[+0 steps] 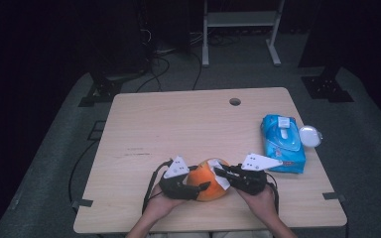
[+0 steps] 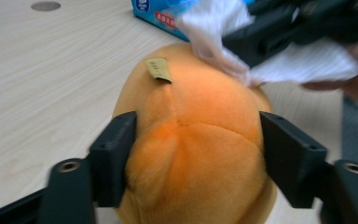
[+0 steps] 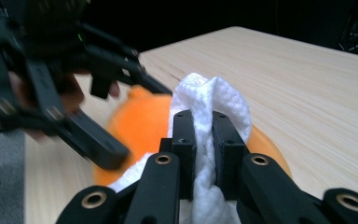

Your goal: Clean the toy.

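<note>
An orange plush toy [image 1: 204, 187] lies near the front edge of the wooden table [image 1: 178, 124]. My left gripper [image 1: 201, 184] is closed around it, and in the left gripper view both pads [image 2: 116, 156] press into the plush's [image 2: 200, 107] sides. A small tan tag [image 2: 158, 70] sits on top of the toy. My right gripper [image 3: 204, 128] is shut on a crumpled white wipe [image 3: 214, 93], which rests on the far upper side of the plush [image 3: 140, 126]. From the left gripper view the wipe [image 2: 214, 28] touches the toy's top.
A blue pack of wet wipes [image 1: 283, 143] lies at the table's right, with a round whitish object [image 1: 310, 135] beside it at the edge. A cable hole [image 1: 235, 101] is at the back. Cables and a metal frame [image 1: 240, 29] stand on the floor behind.
</note>
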A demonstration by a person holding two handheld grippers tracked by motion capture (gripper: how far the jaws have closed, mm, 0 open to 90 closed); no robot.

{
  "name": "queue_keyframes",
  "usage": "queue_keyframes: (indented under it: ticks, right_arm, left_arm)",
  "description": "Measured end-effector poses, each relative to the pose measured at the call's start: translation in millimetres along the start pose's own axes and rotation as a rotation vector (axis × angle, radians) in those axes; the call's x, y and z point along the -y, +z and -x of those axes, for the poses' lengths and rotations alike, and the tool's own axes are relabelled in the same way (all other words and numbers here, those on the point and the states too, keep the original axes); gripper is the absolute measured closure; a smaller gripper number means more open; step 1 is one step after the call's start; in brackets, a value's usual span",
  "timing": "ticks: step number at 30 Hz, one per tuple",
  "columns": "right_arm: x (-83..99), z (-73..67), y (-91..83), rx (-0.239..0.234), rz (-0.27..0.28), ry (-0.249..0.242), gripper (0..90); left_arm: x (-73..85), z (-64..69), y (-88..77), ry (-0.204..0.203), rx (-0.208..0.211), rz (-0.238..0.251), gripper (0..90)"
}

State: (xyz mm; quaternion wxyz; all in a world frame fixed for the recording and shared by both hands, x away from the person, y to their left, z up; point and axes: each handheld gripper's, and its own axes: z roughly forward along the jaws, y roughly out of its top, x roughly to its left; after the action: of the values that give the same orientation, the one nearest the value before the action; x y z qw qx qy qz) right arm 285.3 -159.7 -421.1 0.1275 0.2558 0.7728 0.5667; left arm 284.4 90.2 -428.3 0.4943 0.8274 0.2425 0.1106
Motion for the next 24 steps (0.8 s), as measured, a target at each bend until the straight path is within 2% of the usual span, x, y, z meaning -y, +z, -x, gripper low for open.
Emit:
queue_keyframes:
  ticks: [3,4,6,7,8,10,12,15,18,19,21,22,24]
  right_arm:
    - [-8.3,-10.8,1.7,0.026,-0.005,-0.09,80.8]
    - [-8.3,-8.4,1.7,0.029,-0.008,-0.081,80.8]
    - [-4.6,1.2,0.7,0.031,-0.007,-0.032,80.8]
    - [-1.2,7.0,-0.5,0.045,-0.015,-0.022,80.8]
    - [0.6,9.7,-1.5,0.049,-0.018,-0.012,80.8]
    - [2.5,11.6,-3.5,0.057,-0.02,0.0,80.8]
    - [1.7,9.0,-3.5,0.056,-0.018,-0.008,80.8]
    - [-3.1,-4.2,-0.2,0.025,-0.004,-0.024,80.7]
    - [-7.7,-14.5,4.3,-0.017,0.009,-0.054,80.7]
    - [-8.9,-15.5,4.8,-0.024,0.01,-0.062,80.7]
    - [-8.7,-12.4,2.3,-0.015,0.007,-0.057,80.8]
    - [-7.8,-8.3,0.3,-0.01,0.006,-0.039,80.8]
    - [-4.4,-0.2,-3.5,0.024,0.0,-0.028,80.8]
  left_arm:
    - [1.0,2.4,0.4,0.019,0.013,0.005,36.8]
    - [1.0,1.0,-0.4,0.016,0.019,0.004,36.6]
    - [0.9,-2.2,-1.8,-0.007,0.038,0.01,34.4]
    - [0.7,-3.7,-2.0,-0.027,0.042,0.021,30.1]
    - [-0.2,-7.3,-2.5,-0.063,0.043,0.027,25.3]
    - [-0.3,-13.1,-0.8,-0.118,0.04,0.004,13.9]
    - [3.1,-15.3,2.6,-0.148,0.077,-0.011,16.5]
    - [2.3,-7.8,3.4,-0.077,0.054,-0.02,27.1]
    - [0.9,2.8,4.4,0.002,0.031,-0.03,32.2]
    - [0.5,4.2,3.9,0.017,0.025,-0.035,33.1]
    - [0.5,5.9,3.1,0.033,0.024,-0.032,34.1]
    - [0.7,6.3,3.0,0.041,0.023,-0.031,34.1]
    - [0.5,7.1,3.7,0.049,0.023,-0.029,34.2]
